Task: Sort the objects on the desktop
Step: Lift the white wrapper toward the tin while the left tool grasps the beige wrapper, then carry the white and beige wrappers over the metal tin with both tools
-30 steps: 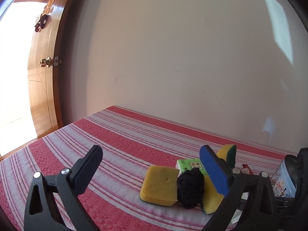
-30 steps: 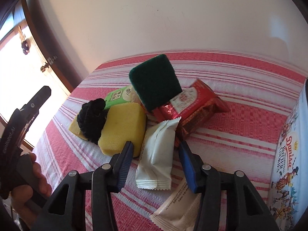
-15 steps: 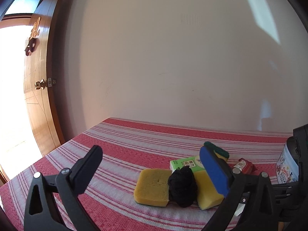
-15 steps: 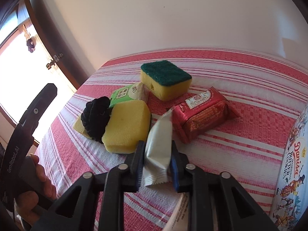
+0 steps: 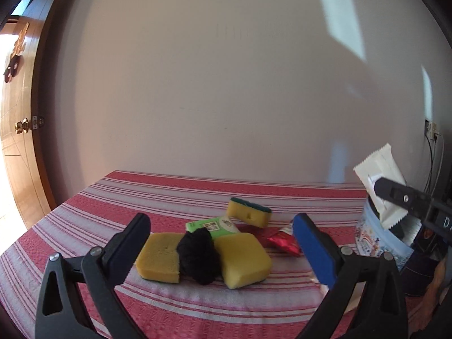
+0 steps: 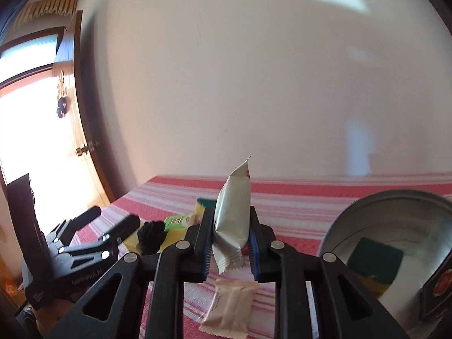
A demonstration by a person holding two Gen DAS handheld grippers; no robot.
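My right gripper point(image 6: 229, 237) is shut on a white snack packet point(image 6: 233, 212), held upright above the striped cloth; the same white packet point(image 5: 380, 179) shows at the right of the left wrist view, over the tin point(image 5: 378, 237). My left gripper point(image 5: 220, 243) is open with nothing between its fingers, low over the cloth just short of the pile. In the pile lie two yellow sponges point(image 5: 243, 258) point(image 5: 159, 257), a black scrunchie point(image 5: 199, 255), a green packet point(image 5: 213, 226), a green-topped sponge point(image 5: 248, 212) and a red wrapper point(image 5: 284, 243).
The round metal tin point(image 6: 395, 254) stands open at the right with a green-topped sponge point(image 6: 375, 262) inside. A beige packet point(image 6: 230, 308) lies on the red striped tablecloth point(image 6: 296, 195) under my right gripper. A plain wall rises behind the table; a wooden door point(image 5: 17, 130) is at the left.
My right gripper closed on the white packet and lifted it off the cloth towards the tin. The green-topped sponge dropped from on edge to flat. The left gripper shifted a little, still open.
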